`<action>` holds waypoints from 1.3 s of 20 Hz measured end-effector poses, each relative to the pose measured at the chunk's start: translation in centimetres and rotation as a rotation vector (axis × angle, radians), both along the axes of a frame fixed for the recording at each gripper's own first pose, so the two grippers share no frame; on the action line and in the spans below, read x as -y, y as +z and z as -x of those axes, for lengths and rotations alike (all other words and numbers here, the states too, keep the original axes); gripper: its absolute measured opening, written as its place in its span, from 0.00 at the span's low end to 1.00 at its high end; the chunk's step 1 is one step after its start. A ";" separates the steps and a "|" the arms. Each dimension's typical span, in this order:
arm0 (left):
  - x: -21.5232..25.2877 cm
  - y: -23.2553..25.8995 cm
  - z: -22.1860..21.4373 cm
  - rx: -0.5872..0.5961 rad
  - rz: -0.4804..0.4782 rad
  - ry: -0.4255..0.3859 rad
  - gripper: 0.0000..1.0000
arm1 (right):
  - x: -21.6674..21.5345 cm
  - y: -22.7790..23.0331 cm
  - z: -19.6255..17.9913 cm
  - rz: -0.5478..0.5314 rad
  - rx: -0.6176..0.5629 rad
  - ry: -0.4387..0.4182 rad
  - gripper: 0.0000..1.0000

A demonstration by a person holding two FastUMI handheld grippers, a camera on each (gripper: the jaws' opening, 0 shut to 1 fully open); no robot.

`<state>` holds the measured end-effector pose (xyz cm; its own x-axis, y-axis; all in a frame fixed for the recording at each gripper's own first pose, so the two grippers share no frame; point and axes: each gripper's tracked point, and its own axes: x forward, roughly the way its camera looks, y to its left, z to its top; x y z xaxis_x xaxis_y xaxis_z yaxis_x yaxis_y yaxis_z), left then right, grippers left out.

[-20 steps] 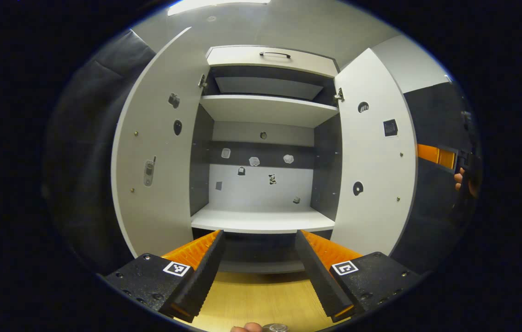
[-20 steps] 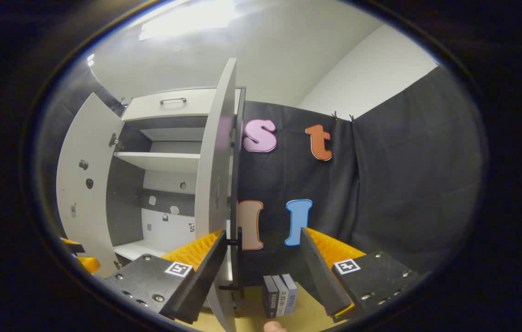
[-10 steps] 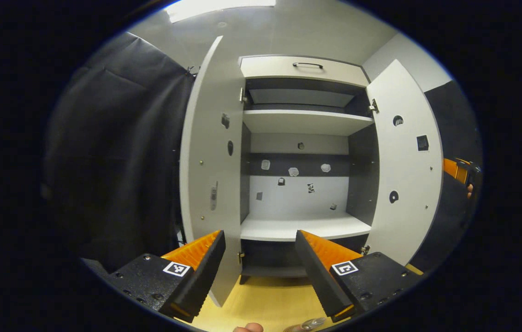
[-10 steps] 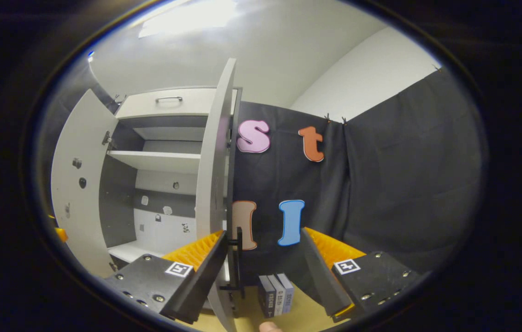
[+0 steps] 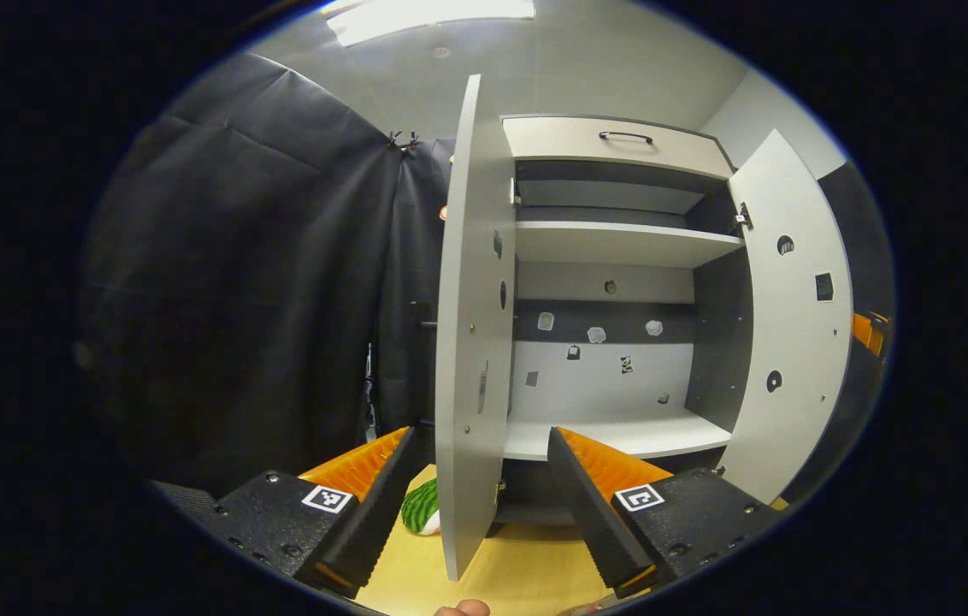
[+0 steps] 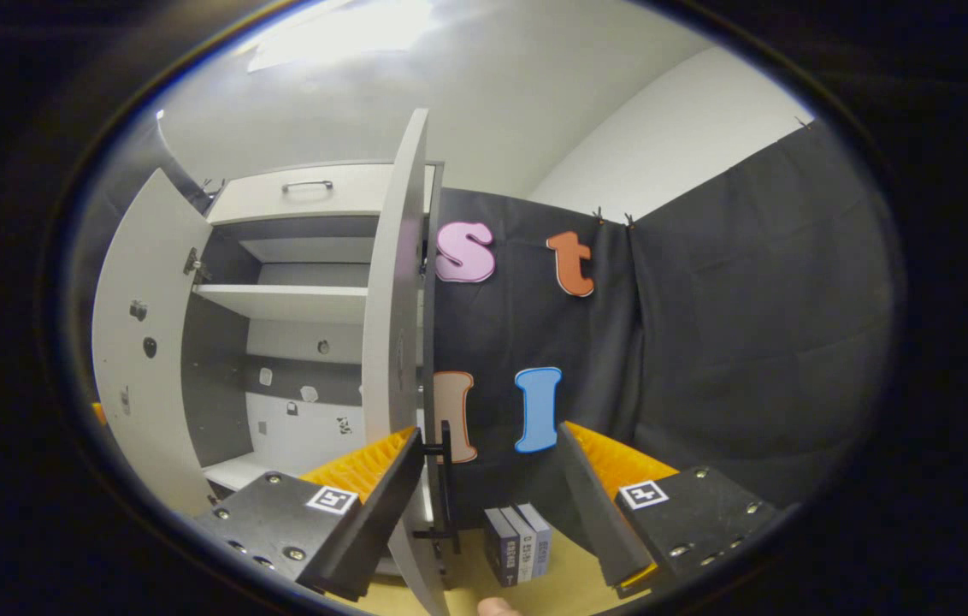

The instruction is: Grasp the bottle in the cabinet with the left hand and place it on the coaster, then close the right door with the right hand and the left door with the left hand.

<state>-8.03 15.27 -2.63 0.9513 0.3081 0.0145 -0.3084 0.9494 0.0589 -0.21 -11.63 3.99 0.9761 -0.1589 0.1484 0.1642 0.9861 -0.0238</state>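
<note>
The white cabinet point(image 5: 621, 248) stands with both doors open and bare shelves. In the left gripper view its left door point(image 5: 471, 342) is seen edge-on, rising between the fingers of my open left gripper point(image 5: 481, 436). The right door point(image 5: 792, 325) hangs open at the right, and the right gripper point(image 5: 869, 334) peeks out beyond it. In the right gripper view the right door point(image 6: 398, 342) is edge-on, and its black handle point(image 6: 445, 479) sits just right of the left finger of my open right gripper point(image 6: 488, 432). Neither gripper holds anything.
A green striped watermelon-like object point(image 5: 422, 506) lies on the wooden tabletop point(image 5: 527, 573) left of the left door. Three dark books point(image 6: 518, 556) stand upright on the table by the right door. A drawer with a handle point(image 5: 625, 135) tops the cabinet.
The left gripper has swung left, so the left door went from broadside to edge-on between its fingers. The right gripper has barely shifted beside the right door's handle.
</note>
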 end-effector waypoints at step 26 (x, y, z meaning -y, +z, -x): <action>-7.4 -0.3 1.8 0.035 0.066 0.134 0.93 | -14.7 -0.7 -2.8 -0.026 -0.019 0.319 0.95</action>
<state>-9.83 22.71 -2.90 0.9009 0.4334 0.0227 -0.4331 0.9012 -0.0157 2.63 3.06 3.30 0.9799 0.1517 0.1295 -0.1531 0.9882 0.0016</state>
